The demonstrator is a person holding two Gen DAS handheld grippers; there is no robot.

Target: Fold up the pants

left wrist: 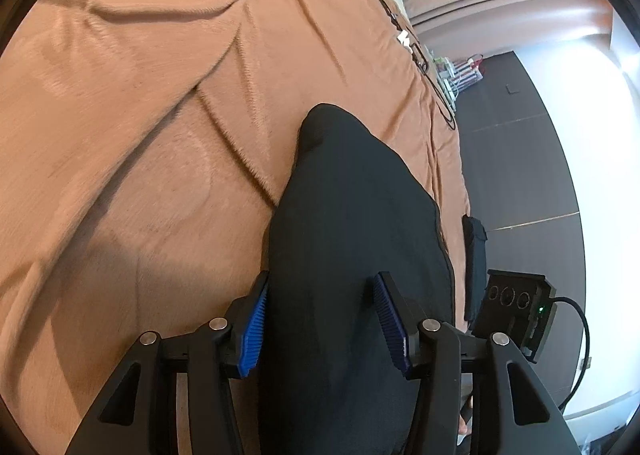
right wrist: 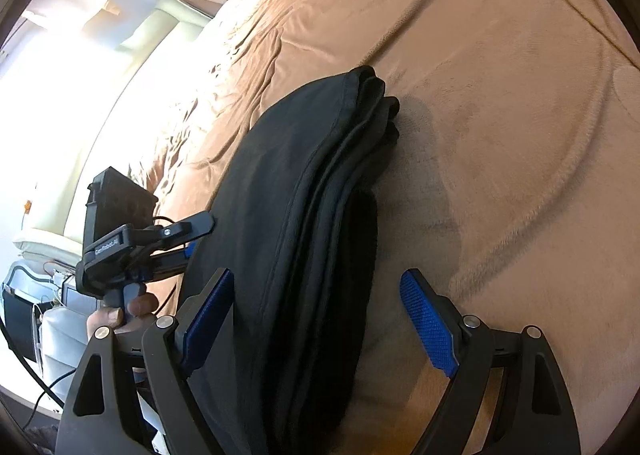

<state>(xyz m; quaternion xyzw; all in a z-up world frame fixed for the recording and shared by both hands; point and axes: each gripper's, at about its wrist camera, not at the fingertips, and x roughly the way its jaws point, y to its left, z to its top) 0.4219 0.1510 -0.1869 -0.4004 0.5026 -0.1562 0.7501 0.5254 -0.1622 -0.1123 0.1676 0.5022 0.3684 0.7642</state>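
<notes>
Pants (right wrist: 288,215), black and already stacked in several layers, lie on the tan blanket (left wrist: 140,135) of a bed, close to its edge above the dark floor (left wrist: 516,175); the layered folds show plainly along the bundle's right side in the right wrist view; by the look of it the folding is all but finished and the step in hand is letting go of the bundle; the left gripper (left wrist: 320,315) has its blue pads parted with the cloth lying between them, the cloth reaching the left pad while the right one looks clear of it, so nothing seems pinched; the right gripper (right wrist: 316,315) is spread wide, its right pad well off the fabric over bare blanket, its left pad at the bundle's edge; the next move likely calls for drawing both grippers back without snagging a layer, or pressing the stack flat; a hand (right wrist: 120,315) holds the left gripper's handle; cables (left wrist: 424,63) and small clutter lie at the far bed edge, well apart, and nothing stands in the way.
</notes>
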